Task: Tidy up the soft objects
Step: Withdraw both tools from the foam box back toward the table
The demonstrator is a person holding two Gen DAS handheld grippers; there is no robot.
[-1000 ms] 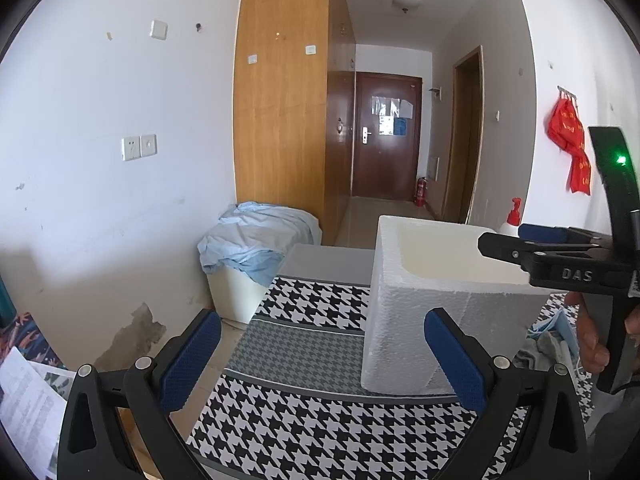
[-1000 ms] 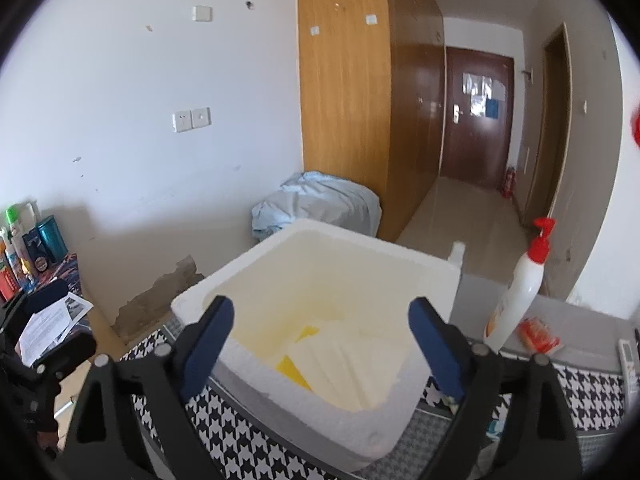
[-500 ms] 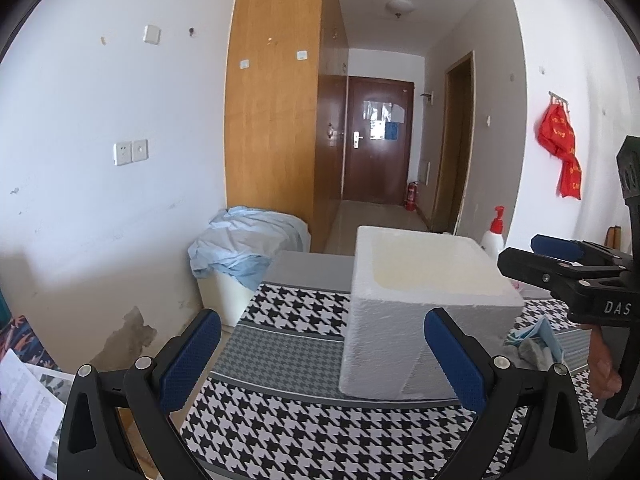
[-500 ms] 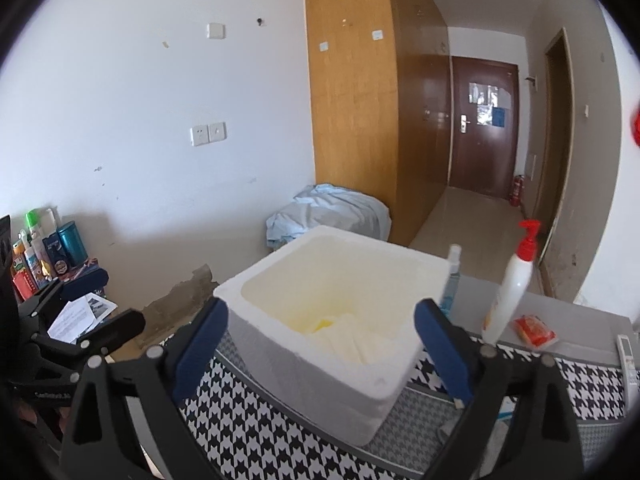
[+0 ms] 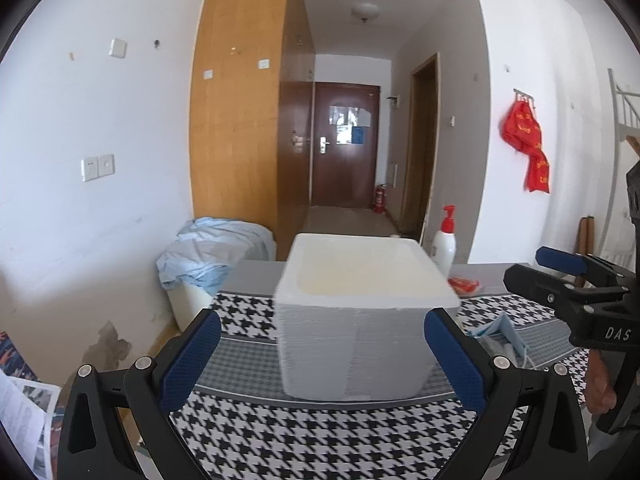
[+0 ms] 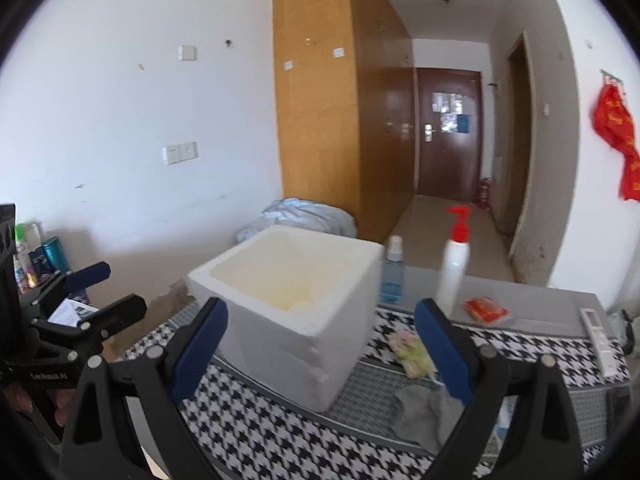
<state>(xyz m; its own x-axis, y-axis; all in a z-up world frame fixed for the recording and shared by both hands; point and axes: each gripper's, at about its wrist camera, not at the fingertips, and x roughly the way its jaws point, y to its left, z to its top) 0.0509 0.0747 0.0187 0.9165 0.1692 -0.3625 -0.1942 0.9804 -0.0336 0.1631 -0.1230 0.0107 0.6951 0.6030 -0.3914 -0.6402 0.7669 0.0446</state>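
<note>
Styrofoam box (image 6: 296, 312) is sitting ahead between both grippers' wide-open, empty jaws; you are holding between picks. A grey cloth (image 6: 424, 412) is lying just under the right gripper (image 6: 320, 356)'s right jaw: reaching down for it looks next.

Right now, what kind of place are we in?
Probably a dorm-style room: a tall wooden wardrobe beside an entry hallway with a door, a metal bunk frame, and a houndstooth-covered table.
</note>
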